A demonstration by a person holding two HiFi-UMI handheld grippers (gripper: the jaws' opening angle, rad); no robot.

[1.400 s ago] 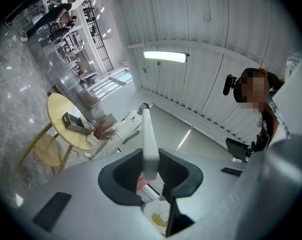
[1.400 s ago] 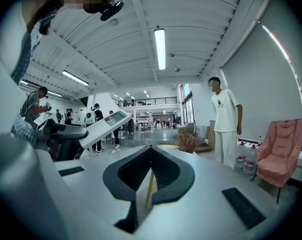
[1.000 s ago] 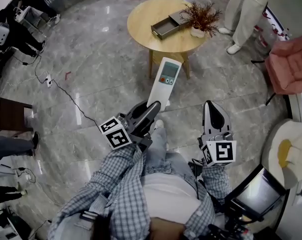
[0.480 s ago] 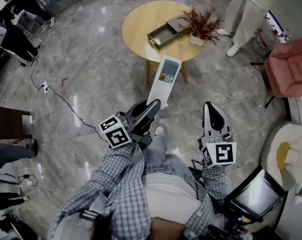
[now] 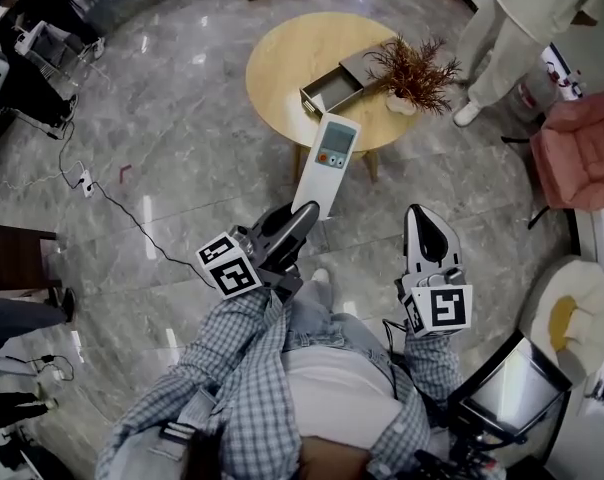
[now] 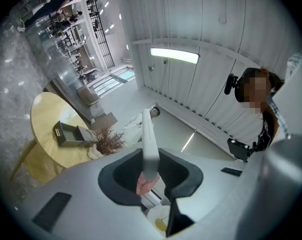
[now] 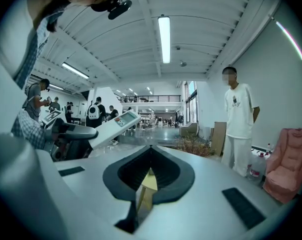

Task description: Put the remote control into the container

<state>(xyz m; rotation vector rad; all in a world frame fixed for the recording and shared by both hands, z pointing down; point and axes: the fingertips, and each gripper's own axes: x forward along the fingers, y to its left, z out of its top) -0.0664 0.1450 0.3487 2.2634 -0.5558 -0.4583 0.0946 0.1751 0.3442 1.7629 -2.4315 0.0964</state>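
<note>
Carry step: your left tool [image 5: 300, 218] is clamped on the remote [image 5: 327, 163], held in the air short of the desk's [image 5: 282, 48] near edge. Right tool [image 5: 425, 230] has jaws together, empty. Next: reach the container [image 5: 332, 86] toward the desk's right edge, align the remote lengthwise, release.

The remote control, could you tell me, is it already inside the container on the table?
No, the remote control is held in the left tongs, away from the container.

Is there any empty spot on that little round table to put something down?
The left half of the table, between its rim and the open drawer box, is bare. The right side is crowded: drawer box and potted plant sit close together. The remote control, clamped in the left gripper, hangs in front of the near edge.
</note>
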